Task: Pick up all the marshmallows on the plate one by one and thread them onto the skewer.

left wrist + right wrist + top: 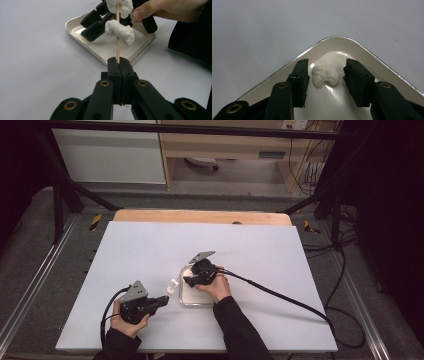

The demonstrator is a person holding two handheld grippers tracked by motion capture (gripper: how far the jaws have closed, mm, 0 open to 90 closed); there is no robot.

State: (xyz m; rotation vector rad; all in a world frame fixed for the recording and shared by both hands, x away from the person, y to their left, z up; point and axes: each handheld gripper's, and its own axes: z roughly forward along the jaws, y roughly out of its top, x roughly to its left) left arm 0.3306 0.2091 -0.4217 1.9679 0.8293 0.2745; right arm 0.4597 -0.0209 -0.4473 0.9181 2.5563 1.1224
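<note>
White lump lies in a corner of the steel tray, between our right gripper jaws; gaps show on both sides, pads not touching it. Left gripper jaws pressed together on a wooden skewer, which points toward the tray and carries two more white lumps. High view: tray near table centre, left gripper just beside it.
</note>
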